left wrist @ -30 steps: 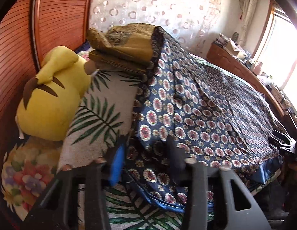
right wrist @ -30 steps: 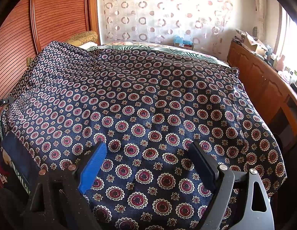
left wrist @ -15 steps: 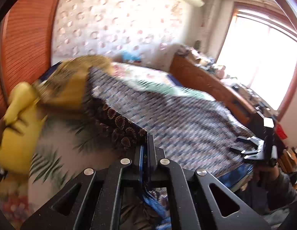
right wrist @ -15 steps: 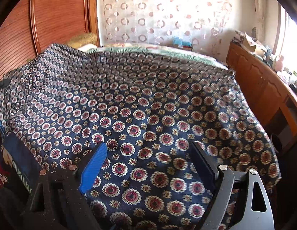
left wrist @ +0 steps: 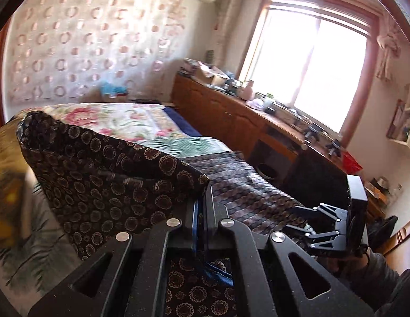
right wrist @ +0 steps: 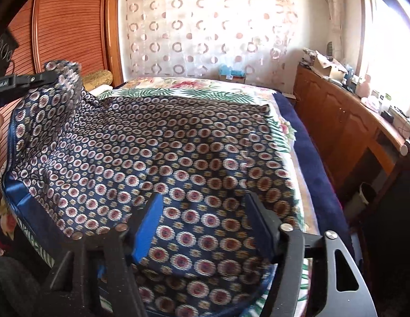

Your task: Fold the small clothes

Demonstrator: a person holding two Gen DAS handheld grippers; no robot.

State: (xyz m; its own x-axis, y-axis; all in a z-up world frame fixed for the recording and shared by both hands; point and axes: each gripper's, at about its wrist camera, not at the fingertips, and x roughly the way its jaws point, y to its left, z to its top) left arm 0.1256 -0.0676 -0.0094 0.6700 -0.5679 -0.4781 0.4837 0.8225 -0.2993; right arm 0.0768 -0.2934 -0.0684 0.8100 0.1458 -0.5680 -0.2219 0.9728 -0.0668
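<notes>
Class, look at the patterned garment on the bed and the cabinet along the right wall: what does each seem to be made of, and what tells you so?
Navy medallion-print garment: thin woven cloth, perhaps silky; it drapes softly, and its blue lining shines. Long brown cabinet: wood or wood veneer, judging by its warm brown panelled doors with slight gloss.

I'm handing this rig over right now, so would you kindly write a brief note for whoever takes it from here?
Left gripper: shut on a corner of the patterned cloth, held raised above the bed.
Right gripper: open, hovering above the cloth's near edge, gripping nothing.
Cloth: mostly spread flat on the bed; only the left corner is raised.
Done: corner picked up.
Left: probably carry that corner across to make the first fold, then smooth and finish folding.
</notes>
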